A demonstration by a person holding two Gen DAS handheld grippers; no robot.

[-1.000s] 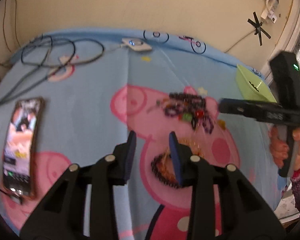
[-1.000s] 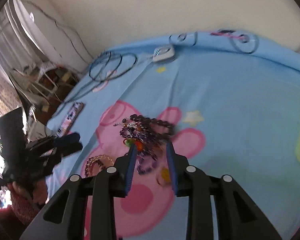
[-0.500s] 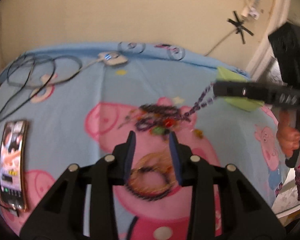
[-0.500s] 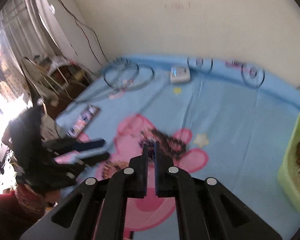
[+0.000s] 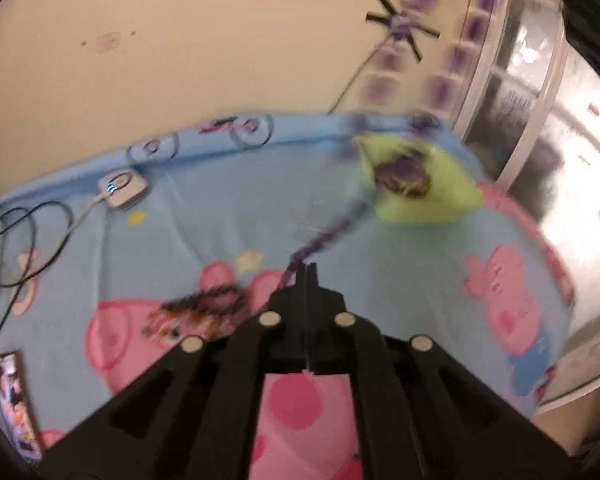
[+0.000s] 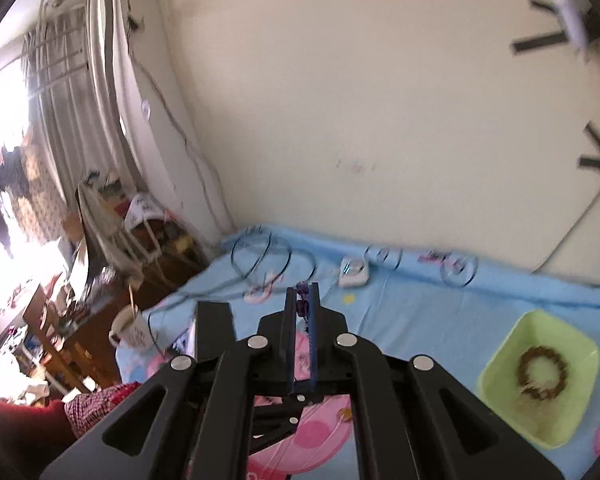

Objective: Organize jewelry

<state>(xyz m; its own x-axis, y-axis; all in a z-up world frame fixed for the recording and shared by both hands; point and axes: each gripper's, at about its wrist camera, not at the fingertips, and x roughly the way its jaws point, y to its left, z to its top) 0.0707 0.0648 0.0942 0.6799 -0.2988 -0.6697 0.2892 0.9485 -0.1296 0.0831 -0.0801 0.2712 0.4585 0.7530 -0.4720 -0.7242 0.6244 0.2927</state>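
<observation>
My left gripper (image 5: 306,270) is shut on a purple bead strand (image 5: 328,236) that stretches, blurred, up and right toward the green dish (image 5: 452,208), which holds brown bracelets (image 5: 404,178). A tangled jewelry pile (image 5: 198,308) lies on the blue sheet to the left of the fingers. My right gripper (image 6: 303,290) is shut on the purple bead strand (image 6: 302,306), raised high above the bed. In the right wrist view the green dish (image 6: 496,372) sits at lower right with a brown bracelet (image 6: 542,372) inside.
A blue cartoon-pig sheet (image 5: 400,280) covers the bed. A white charger (image 5: 120,190) with black cables (image 5: 16,240) lies at back left, a phone (image 5: 14,396) at the left edge. A cluttered floor and a cup (image 6: 130,330) lie beyond the bed's left side.
My left gripper has shut on the purple strand and swung right toward the green dish. My right gripper has risen and tilted up with the strand, away from the pile.
</observation>
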